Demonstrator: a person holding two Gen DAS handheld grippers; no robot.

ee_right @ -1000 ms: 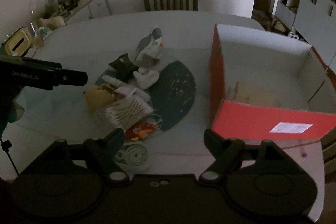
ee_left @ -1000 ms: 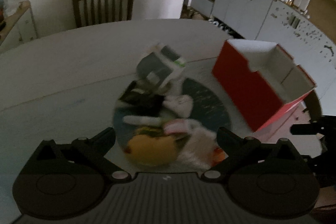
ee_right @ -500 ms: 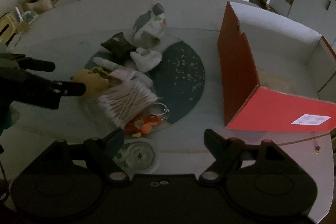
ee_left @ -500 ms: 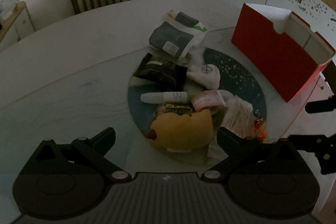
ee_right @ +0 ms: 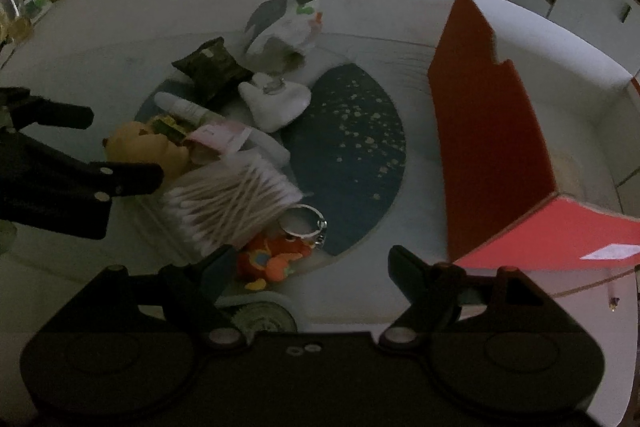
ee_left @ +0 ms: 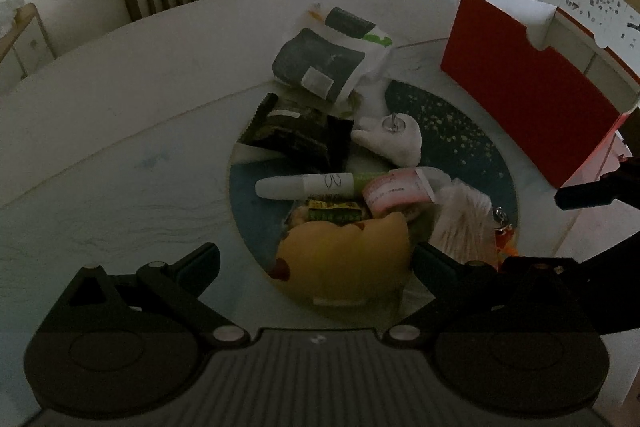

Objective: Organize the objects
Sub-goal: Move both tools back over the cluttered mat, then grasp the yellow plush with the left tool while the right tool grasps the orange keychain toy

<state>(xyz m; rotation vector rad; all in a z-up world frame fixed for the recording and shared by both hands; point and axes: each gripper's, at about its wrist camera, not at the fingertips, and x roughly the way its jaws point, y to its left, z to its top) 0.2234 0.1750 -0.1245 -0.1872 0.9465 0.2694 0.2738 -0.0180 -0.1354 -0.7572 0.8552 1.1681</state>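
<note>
Round pale table (ee_left: 100, 155) under dark mat (ee_right: 360, 131), red box (ee_right: 492, 131).

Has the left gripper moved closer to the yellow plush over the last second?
Yes. In the left wrist view the yellow plush now fills the gap between the open left gripper fingers.

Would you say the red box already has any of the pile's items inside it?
No, the red box shows only its bare pale floor in the right wrist view.

Your items by colour: red box (ee_left: 524, 95) with white interior; dark blue mat (ee_right: 352, 147), gold-speckled; yellow plush (ee_left: 344, 259) at your 6 o'clock; white-and-green tube (ee_left: 316, 185); pink packet (ee_left: 394, 189); orange toy (ee_right: 276, 259); black pouch (ee_left: 296, 135); grey-and-white bag (ee_left: 328, 63).
</note>
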